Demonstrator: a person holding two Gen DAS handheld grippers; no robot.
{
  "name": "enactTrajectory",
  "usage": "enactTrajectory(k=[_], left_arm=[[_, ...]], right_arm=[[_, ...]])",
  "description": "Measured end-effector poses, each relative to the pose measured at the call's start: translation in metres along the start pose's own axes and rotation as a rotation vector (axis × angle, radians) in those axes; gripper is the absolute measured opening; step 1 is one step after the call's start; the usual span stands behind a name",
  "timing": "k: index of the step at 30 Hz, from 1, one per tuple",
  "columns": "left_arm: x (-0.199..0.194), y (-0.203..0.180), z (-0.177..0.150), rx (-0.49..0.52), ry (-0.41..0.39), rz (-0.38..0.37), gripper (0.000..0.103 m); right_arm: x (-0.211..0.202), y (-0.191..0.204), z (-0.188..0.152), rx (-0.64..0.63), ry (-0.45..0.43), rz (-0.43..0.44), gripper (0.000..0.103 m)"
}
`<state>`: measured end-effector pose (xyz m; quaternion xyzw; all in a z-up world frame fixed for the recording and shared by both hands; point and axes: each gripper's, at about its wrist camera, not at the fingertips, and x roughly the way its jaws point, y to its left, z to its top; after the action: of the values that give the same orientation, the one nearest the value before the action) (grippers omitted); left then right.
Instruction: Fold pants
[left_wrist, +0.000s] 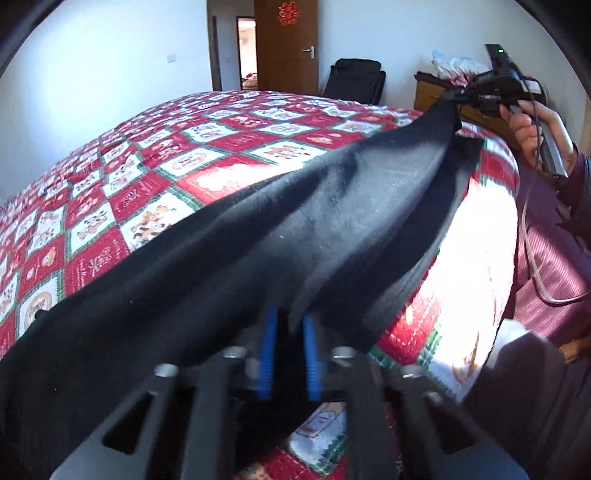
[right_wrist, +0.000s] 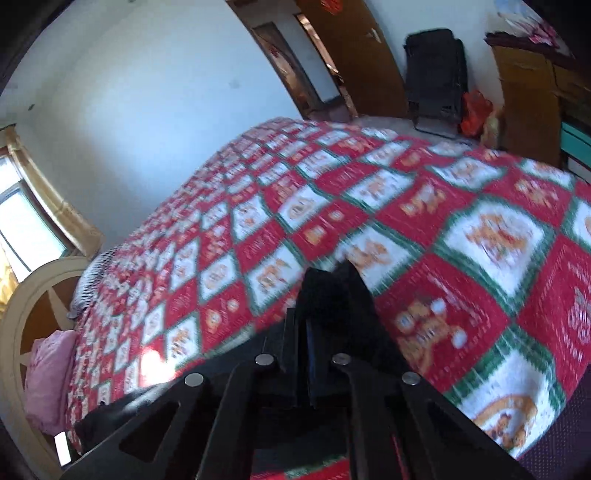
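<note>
The black pants (left_wrist: 295, 236) hang stretched in the air above the bed between my two grippers. My left gripper (left_wrist: 290, 325) is shut on one end of the pants, the cloth pinched between its blue pads (left_wrist: 269, 354). My right gripper (left_wrist: 456, 96), at the upper right of the left wrist view, is shut on the other end. In the right wrist view my right gripper (right_wrist: 325, 295) holds a bunch of black pants cloth (right_wrist: 332, 291) between its fingers. The rest of the pants is hidden below that view.
A bed with a red, white and green patchwork quilt (left_wrist: 177, 162) lies beneath the pants. A black chair (left_wrist: 356, 79) and a wooden door (left_wrist: 286, 44) stand beyond it. A wooden cabinet (left_wrist: 428, 96) stands at the right. A pink pillow (right_wrist: 48, 376) lies by the headboard.
</note>
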<state>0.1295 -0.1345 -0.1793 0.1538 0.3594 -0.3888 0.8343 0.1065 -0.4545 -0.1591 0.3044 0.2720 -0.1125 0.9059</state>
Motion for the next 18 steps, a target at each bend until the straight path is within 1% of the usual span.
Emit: enactTrajectory(k=[2,3,5,6,9,11,12,14,15,16,17,18], left_arm=[[-0.013,0.007,0.001,-0.037,-0.041,-0.009,0.011],[-0.018,0.009,0.002,-0.048,-0.056,-0.03,0.011],[-0.02,0.011,0.0,-0.047,-0.067,-0.044,0.011],[-0.02,0.009,-0.005,-0.034,-0.059,-0.058,0.011],[-0.005,0.006,-0.016,-0.027,-0.001,-0.078,0.011],[-0.005,0.006,-0.023,-0.032,-0.011,-0.1,0.011],[-0.007,0.008,-0.022,-0.037,-0.011,-0.11,0.011],[-0.009,0.01,-0.02,-0.044,-0.01,-0.128,0.011],[-0.008,0.01,-0.019,-0.038,-0.002,-0.13,0.011],[-0.007,0.009,-0.019,-0.032,0.005,-0.128,0.011],[-0.006,0.008,-0.018,-0.028,0.007,-0.128,0.011],[-0.006,0.007,-0.018,-0.026,0.007,-0.13,0.011]], right_arm=[[-0.02,0.009,0.009,-0.011,-0.06,0.069,0.003],[-0.028,0.012,0.011,-0.016,-0.083,0.093,0.003],[-0.043,0.01,0.008,-0.028,-0.106,0.116,0.003],[-0.047,0.007,0.003,-0.032,-0.102,0.115,0.003],[-0.044,-0.025,-0.028,-0.015,-0.015,0.062,0.003],[-0.04,-0.049,-0.047,-0.003,0.043,0.023,0.003],[-0.038,-0.059,-0.057,-0.01,0.074,-0.014,0.003],[-0.039,-0.07,-0.069,-0.014,0.097,-0.037,0.007],[-0.044,-0.073,-0.07,-0.021,0.08,-0.036,0.008],[-0.049,-0.073,-0.067,-0.028,0.06,-0.053,0.019],[-0.056,-0.073,-0.062,-0.033,0.019,-0.091,0.03],[-0.064,-0.074,-0.055,-0.02,-0.021,-0.103,0.056]])
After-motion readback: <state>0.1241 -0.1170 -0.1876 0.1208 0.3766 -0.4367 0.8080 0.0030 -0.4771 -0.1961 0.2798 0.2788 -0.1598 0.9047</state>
